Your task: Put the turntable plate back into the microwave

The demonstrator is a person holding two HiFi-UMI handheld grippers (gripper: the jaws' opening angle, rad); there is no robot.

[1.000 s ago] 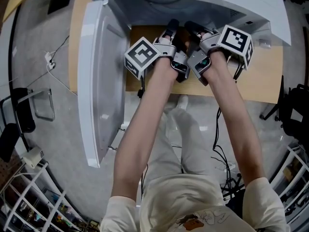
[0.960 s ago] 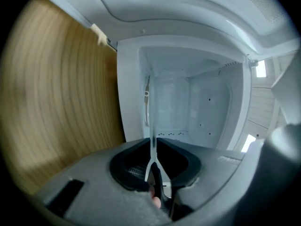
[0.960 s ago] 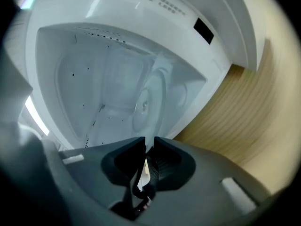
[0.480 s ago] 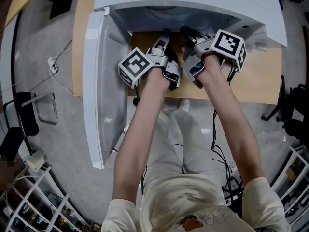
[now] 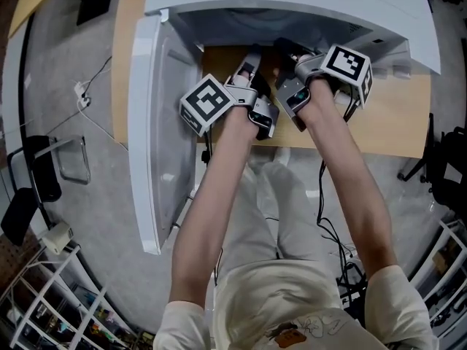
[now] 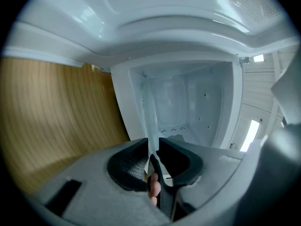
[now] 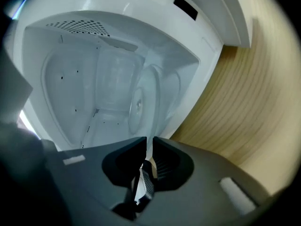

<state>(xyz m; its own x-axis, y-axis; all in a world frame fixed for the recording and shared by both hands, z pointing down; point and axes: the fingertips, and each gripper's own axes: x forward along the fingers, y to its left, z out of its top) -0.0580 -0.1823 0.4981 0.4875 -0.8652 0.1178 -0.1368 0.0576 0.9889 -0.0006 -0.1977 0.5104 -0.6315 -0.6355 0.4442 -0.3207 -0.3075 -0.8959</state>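
The clear glass turntable plate (image 7: 143, 102) stands on edge at the mouth of the white microwave (image 5: 292, 6), half inside the cavity (image 6: 197, 102). In the left gripper view the plate (image 6: 149, 112) shows edge-on as a thin strip. My left gripper (image 6: 151, 149) is shut on the plate's near rim. My right gripper (image 7: 149, 150) has the rim between its jaws; they are closing and press on the glass. From the head view the left gripper (image 5: 252, 53) and the right gripper (image 5: 284, 48) reach side by side into the opening. The plate itself is hidden there.
The microwave door (image 5: 157, 122) hangs wide open to the left of my arms. The oven sits on a wooden table (image 5: 394, 115). Cables (image 5: 84, 97) and a chair (image 5: 36, 170) are on the floor at the left, a wire rack (image 5: 44, 297) at the lower left.
Both grippers stay at the microwave's mouth with the plate between them. They have rolled slightly, and the plate with them.
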